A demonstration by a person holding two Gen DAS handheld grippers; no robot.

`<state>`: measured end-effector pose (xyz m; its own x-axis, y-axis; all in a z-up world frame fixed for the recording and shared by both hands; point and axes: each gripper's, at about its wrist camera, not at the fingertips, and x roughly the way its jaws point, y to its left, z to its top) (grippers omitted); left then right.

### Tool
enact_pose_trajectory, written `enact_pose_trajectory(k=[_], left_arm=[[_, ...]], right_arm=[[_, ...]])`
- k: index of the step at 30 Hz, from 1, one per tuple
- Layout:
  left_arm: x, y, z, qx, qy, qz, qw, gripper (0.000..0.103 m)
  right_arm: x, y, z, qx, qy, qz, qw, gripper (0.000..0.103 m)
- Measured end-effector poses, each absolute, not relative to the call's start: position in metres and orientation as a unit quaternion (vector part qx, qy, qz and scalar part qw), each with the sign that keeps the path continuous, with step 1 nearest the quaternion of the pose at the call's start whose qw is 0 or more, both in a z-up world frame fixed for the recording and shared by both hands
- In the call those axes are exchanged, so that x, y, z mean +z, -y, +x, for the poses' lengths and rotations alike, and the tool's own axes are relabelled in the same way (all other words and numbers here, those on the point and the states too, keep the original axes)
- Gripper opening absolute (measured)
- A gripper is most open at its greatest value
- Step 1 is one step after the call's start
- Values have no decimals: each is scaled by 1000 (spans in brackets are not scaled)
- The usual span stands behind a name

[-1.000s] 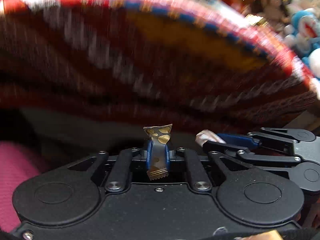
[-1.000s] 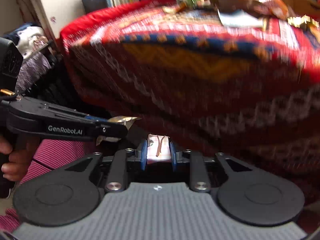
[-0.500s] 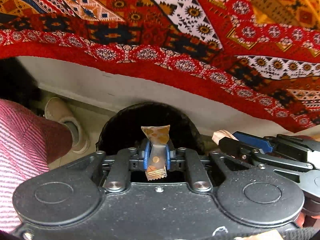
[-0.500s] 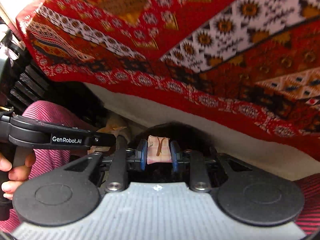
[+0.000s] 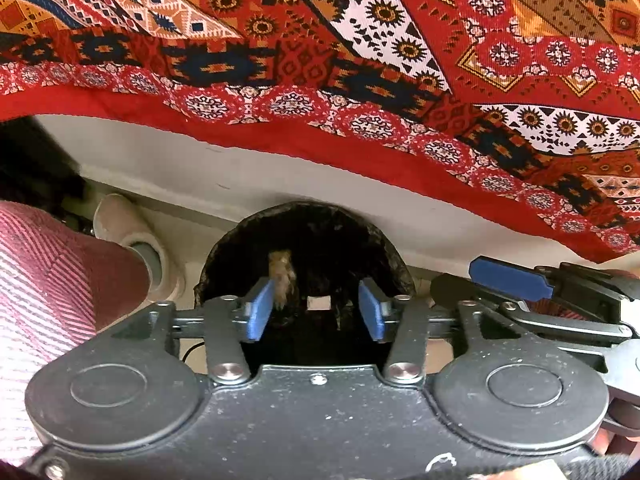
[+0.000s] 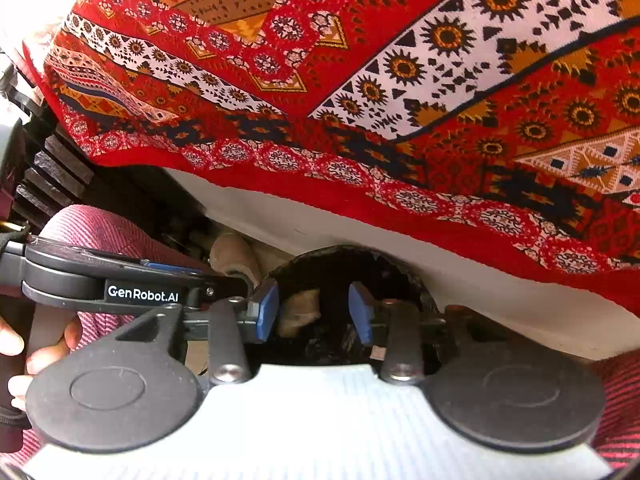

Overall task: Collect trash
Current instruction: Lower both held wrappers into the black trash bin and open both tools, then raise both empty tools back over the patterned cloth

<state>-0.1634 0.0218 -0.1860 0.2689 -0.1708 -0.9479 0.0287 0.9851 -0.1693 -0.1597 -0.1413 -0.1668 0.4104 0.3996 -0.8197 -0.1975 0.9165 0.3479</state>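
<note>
Both wrist views look steeply down, close above the round black-lined bin [image 5: 304, 236] [image 6: 360, 264]; both share the hanging red patterned cloth [image 5: 360, 60] [image 6: 360, 100].

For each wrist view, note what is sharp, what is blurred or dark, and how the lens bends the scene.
Left wrist view: patterned cloth sharp; wrapper smeared by motion between the open left gripper's jaws; bin interior nearly black.
Right wrist view: cloth crisp, its hem bowed by the fisheye; pale wrapper soft, the bin dark.
</note>
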Motion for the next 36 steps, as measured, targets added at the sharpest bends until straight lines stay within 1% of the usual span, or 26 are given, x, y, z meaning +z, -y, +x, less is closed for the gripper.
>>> enact_pose_trajectory(k=[4,12,23,28,30,35,36], left_arm=[[-184,-23,-162,-60,-600,-60,796,52],[-171,-27,-163,-62,-591,-63,802,53],[-124,-24,-176,-81,-550,-51,830,53],[-86,-21,-183,-103,-506,-41,856,53],[-68,-20,-188,-114,-483,-40,867,54],[-26,-19,-191,-140,-429,-47,891,60],[-18,-19,-191,-143,-418,-47,896,61]], right_arm=[[-163,144,-161,178,-510,98,836,59],[-152,147,-162,176,-499,99,842,61],[-118,153,-173,191,-466,85,860,63],[-86,160,-183,210,-425,76,877,68],[-71,164,-190,221,-398,74,888,71],[-33,176,-196,230,-330,86,912,79],[-26,179,-196,229,-318,90,915,79]])
